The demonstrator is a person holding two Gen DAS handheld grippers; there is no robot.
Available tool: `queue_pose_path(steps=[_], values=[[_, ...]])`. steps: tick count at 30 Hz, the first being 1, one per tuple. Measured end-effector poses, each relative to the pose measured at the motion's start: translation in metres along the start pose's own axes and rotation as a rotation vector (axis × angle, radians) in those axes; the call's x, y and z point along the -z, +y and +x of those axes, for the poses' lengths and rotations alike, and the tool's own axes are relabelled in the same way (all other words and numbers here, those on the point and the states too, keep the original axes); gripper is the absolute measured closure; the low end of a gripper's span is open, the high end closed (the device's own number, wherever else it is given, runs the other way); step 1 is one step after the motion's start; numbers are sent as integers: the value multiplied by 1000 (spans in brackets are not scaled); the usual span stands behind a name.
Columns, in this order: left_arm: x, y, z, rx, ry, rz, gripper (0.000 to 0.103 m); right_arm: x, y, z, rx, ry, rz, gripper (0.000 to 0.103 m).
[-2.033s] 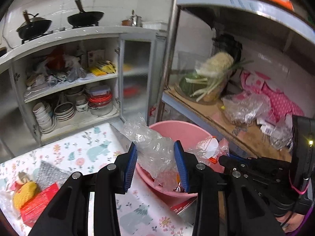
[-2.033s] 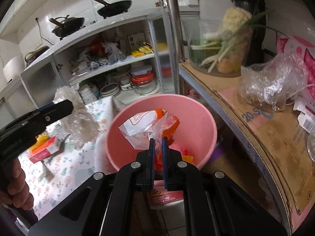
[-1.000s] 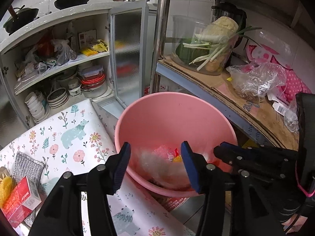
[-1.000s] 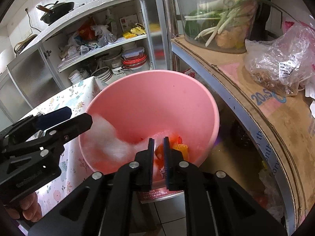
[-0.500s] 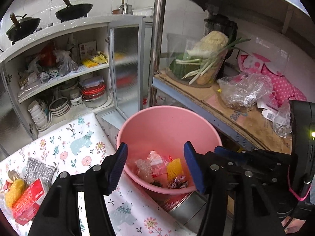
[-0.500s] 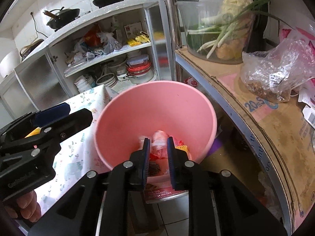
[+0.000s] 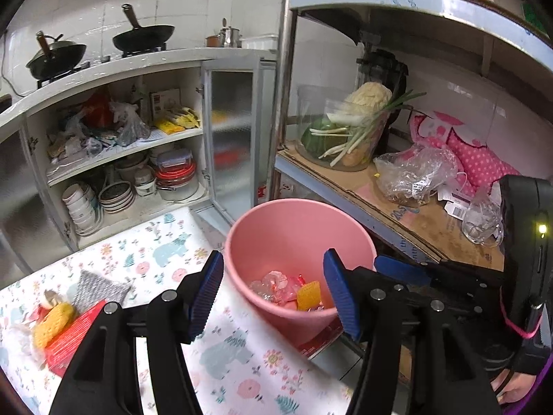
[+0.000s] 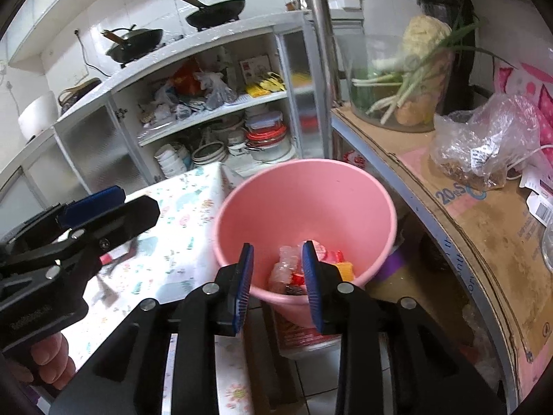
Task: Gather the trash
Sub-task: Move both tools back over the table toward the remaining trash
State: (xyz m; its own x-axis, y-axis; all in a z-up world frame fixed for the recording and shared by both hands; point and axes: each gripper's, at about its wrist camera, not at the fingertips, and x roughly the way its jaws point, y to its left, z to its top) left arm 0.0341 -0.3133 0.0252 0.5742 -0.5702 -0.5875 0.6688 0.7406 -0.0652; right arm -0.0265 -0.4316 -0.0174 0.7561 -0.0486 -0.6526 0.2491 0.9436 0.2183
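Kitchen corner: white-tiled wall, open cupboard (image 7: 131,145) at 10 o'clock w/ 2 shelves of bowls, tubs and bags; 2 black pans (image 7: 143,36) on the counter above. Floral-cloth table (image 7: 148,259) at 8 o'clock carries 1 red box (image 7: 71,328), 1 yellow sponge (image 7: 53,318), 1 grey cloth (image 7: 98,287). 1 pink bin (image 7: 297,228) stands centre, just beside the table edge; trash (image 7: 287,287) lies at its bottom: clear plastic, red wrappers, 1 yellow piece. Metal rack at 2 o'clock: 1 clear tub of greens (image 7: 349,131), 1 clear bag (image 7: 414,173), pink dotted cloth (image 7: 473,162) on cardboard; rack post stands between cupboard and bin.

Left gripper (image 7: 273,294): jaws spread wide, nothing between, above bin's near rim. Right gripper (image 8: 278,276): jaws opening, gap narrow, nothing between the pads, trash seen below in bin. 2 grippers total; a hand (image 8: 45,363) at 8 o'clock in right view holds the left one
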Motion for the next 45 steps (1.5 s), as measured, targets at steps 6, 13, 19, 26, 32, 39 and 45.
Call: queue_pose_path(steps=[6,13,19,26,32,39,45], values=[[15,24,-30,-43,-13,-34,44,6,26,-8,-57,-5,-23,73],[36,60,-61,-113,-20,-75,44,20,59,-1,-128,33,-45,73],[56,97,-86,-178,-23,-121,44,32,89,9,-183,84,-89,73],[92,151,-114,-293,-9,-189,44,42,128,26,-264,148,-137,73],[118,199,-130,-382,20,-257,44,47,163,41,-346,199,-188,73],[130,245,-129,-425,54,-314,44,52,201,63,-400,270,-277,67],[134,279,-110,-406,91,-386,44,50,211,82,-409,311,-276,67]])
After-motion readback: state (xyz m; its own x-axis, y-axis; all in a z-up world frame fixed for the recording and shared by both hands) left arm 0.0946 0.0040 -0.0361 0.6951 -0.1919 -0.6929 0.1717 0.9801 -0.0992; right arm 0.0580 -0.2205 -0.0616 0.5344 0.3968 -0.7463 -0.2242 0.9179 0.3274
